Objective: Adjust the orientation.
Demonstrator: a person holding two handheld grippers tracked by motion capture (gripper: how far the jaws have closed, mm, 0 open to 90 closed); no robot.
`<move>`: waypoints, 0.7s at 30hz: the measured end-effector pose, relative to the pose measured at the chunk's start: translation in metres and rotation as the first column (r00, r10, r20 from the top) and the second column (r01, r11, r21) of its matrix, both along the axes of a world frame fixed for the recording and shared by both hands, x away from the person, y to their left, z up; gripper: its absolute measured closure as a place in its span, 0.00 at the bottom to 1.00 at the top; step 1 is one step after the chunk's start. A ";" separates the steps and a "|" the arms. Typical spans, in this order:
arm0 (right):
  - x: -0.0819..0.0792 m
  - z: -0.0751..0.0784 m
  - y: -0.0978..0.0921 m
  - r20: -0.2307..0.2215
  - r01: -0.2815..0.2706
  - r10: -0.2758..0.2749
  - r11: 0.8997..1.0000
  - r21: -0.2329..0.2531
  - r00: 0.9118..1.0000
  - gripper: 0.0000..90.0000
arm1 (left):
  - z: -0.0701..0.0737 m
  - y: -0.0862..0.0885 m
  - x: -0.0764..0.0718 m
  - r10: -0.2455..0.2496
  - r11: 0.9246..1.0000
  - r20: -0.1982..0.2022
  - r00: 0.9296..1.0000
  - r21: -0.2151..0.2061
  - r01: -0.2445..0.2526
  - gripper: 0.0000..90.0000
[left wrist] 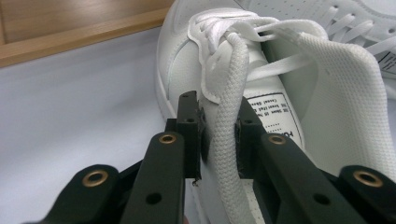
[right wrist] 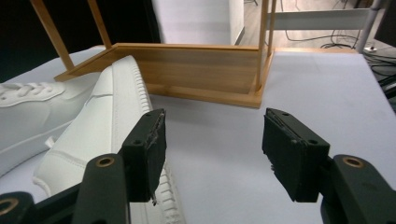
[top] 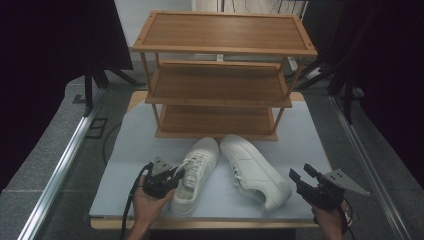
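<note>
while the left tongs [top: 176, 173], lower left of the high view, pinch the left shoe [top: 196, 172] by its collar edge [left wrist: 224, 135], that thin fabric could slip out; the right shoe [top: 255, 170] lies centre, and the right tongs [top: 300, 176] gape empty at lower right.

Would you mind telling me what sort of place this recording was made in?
Probably a lab or studio staging area, not a home: the table sits between metal rails, with dark curtains around it, cables on the floor, and a bare wooden shoe rack as a prop.
</note>
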State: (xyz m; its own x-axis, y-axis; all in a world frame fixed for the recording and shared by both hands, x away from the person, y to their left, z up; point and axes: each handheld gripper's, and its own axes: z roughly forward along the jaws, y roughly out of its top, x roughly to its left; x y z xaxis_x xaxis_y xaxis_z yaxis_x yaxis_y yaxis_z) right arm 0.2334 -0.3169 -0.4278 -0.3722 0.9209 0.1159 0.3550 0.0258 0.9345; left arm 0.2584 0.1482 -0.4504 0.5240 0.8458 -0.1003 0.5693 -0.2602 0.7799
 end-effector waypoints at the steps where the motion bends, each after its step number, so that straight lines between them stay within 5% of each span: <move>1: 0.000 0.000 -0.001 0.002 0.004 -0.004 1.000 0.001 1.000 0.45 | 0.000 0.004 0.000 0.002 1.000 -0.001 1.000 0.000 -0.002 0.86; 9: 0.000 0.001 -0.001 0.003 0.005 -0.005 1.000 0.004 1.000 0.45 | -0.001 0.031 -0.004 0.031 0.999 -0.002 1.000 -0.014 -0.031 0.85; 16: 0.001 0.003 0.006 0.005 -0.036 0.036 0.999 0.032 0.999 0.45 | -0.001 0.034 -0.002 0.009 1.000 -0.006 1.000 -0.022 -0.009 0.83; 21: 0.000 0.007 0.014 0.019 -0.048 0.047 0.998 0.042 0.999 0.45 | -0.001 0.035 -0.002 0.002 0.998 -0.007 1.000 -0.060 -0.002 0.71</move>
State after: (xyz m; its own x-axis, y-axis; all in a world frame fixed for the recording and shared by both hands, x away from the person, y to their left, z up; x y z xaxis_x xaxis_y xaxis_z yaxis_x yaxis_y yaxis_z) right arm 0.2336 -0.3033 -0.4204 -0.4180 0.8965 0.1469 0.3370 0.0029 0.9415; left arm 0.2562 0.1835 -0.4514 0.5213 0.8393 -0.1546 0.5754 -0.2118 0.7900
